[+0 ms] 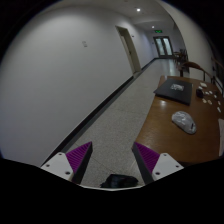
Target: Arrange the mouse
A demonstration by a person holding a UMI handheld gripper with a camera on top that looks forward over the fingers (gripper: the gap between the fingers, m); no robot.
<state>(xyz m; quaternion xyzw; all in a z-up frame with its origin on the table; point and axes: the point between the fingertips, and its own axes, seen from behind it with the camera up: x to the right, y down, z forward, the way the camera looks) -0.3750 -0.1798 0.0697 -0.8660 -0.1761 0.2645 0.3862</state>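
Brown wood makes up the bench (170,140), which curves along one side of a long corridor with pale walls, a speckled light floor (120,125) and a dark baseboard. Doors (128,48) stand at the far end under ceiling lights. The fingers (113,160) are parted with a clear gap between their purple pads (80,157), and they grip nothing; they hang over the floor beside the bench edge. A grey mouse (183,120) lies on the bench, ahead of the fingers and well off to the side, apart from them. Farther along the bench lies a dark flat mat (172,89), and small pale items beyond it are too small to tell.
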